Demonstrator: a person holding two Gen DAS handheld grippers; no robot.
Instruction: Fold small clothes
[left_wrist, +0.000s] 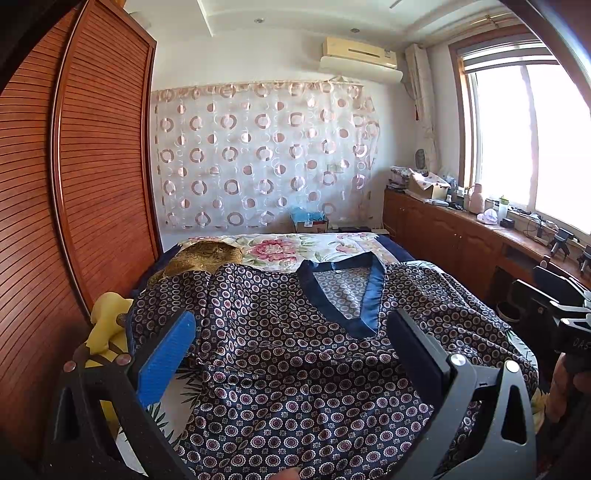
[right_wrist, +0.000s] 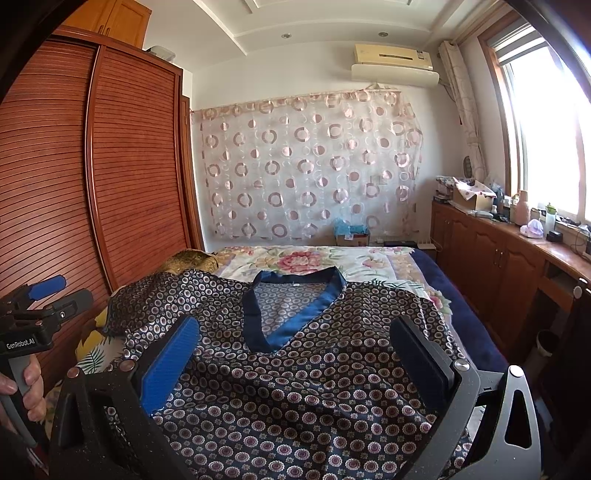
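Left gripper (left_wrist: 291, 339): black triangulated frame with cut-outs, silver round screw heads at the joints, one blue ribbed pad, one black pad. Right gripper (right_wrist: 295, 343): identical construction. Handle beside it is grey, with white "GenRobot.AI" lettering; bare-skinned fingers (right_wrist: 31, 373) show.

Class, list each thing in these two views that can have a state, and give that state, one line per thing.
Top: spread on the bed, unfolded, V-neck up.
Left gripper: open, above the top, holding nothing.
Right gripper: open, above the top, holding nothing.
Wardrobe doors: shut.
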